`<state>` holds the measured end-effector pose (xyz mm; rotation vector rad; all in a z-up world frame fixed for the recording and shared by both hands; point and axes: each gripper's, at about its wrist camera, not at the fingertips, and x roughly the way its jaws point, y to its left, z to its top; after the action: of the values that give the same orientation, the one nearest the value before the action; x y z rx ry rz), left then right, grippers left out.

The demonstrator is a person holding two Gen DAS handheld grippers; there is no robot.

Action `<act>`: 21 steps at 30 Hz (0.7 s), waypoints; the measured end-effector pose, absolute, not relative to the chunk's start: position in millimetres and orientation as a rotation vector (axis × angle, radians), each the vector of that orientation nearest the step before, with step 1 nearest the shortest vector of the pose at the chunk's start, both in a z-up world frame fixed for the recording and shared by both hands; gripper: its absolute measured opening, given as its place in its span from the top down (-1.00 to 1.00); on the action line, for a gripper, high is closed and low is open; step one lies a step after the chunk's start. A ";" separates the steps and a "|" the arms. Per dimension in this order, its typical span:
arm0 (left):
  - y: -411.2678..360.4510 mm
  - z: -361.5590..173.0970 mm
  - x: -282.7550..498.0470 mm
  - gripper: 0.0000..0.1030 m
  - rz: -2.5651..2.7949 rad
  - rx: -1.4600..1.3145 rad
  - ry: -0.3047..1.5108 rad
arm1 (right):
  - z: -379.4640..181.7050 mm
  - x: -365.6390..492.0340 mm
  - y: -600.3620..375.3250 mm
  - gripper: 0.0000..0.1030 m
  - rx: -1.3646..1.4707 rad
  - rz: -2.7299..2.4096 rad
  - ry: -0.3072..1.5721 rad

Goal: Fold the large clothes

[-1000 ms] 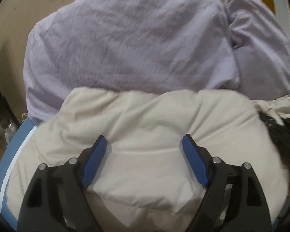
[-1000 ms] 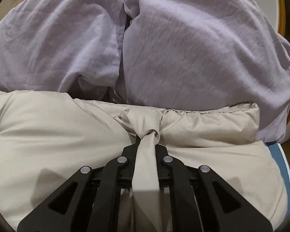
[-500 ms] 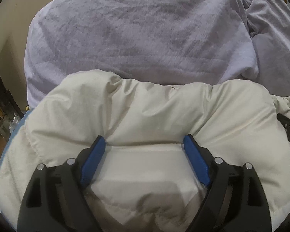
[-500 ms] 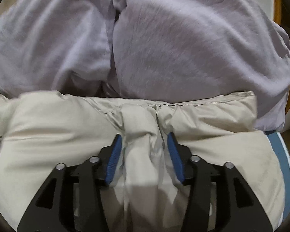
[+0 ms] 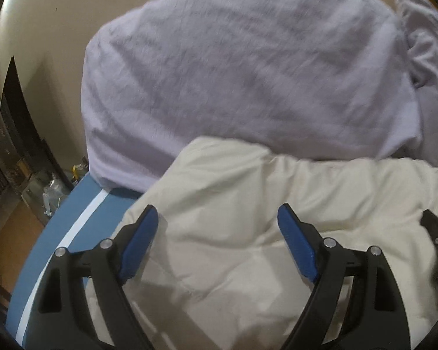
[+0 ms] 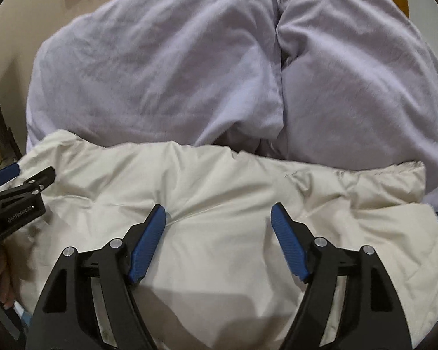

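Blue mattress (image 5: 73,213) bears two lilac pillows (image 6: 160,67), with a cream padded garment (image 6: 233,204) lying just in front of them. Left gripper (image 5: 217,218) stands spread above the garment, nothing clamped. Right gripper (image 6: 218,218) is opening over it; the fabric fold it pinched a second ago now lies released

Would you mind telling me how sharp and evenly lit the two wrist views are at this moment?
Left wrist view: motion-blurred, the lilac pillow smeared, the cream padded garment bright and rather washed out. Right wrist view: crisper, fabric creases legible, a soft shadow on the garment under the right hand-held gripper. Both views: fisheye bending, dark corners.
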<state>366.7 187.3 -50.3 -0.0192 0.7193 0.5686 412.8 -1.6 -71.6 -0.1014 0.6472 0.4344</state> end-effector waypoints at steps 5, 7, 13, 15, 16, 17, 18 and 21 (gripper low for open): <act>198.1 -65.9 369.9 -0.66 0.578 -0.062 0.736 | -80.4 420.0 4.7 -0.47 -0.093 0.434 0.686; 197.9 -68.2 373.2 -0.68 0.579 -0.053 0.736 | -84.9 424.1 10.0 -0.47 -0.107 0.425 0.684; 196.0 -76.6 378.5 -0.74 0.577 -0.056 0.749 | -96.9 437.0 22.9 -0.49 -0.126 0.408 0.694; 192.7 -78.4 380.8 -0.77 0.579 -0.051 0.756 | -99.4 439.9 24.1 -0.51 -0.122 0.410 0.700; 189.6 -77.8 382.0 -0.78 0.580 -0.047 0.760 | -100.3 440.7 23.8 -0.51 -0.120 0.410 0.704; 189.0 -79.3 383.1 -0.79 0.582 -0.042 0.765 | -99.6 439.1 22.9 -0.52 -0.119 0.410 0.706; 188.6 -79.5 383.9 -0.80 0.583 -0.039 0.768 | -96.9 433.8 20.0 -0.53 -0.119 0.409 0.707; 189.6 -82.5 385.7 -0.83 0.584 -0.037 0.777 | -96.4 431.8 20.2 -0.54 -0.118 0.408 0.710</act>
<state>385.7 189.6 -82.5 -0.0365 0.7767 0.5843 431.8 20.2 -96.4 -0.1185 0.7100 0.4078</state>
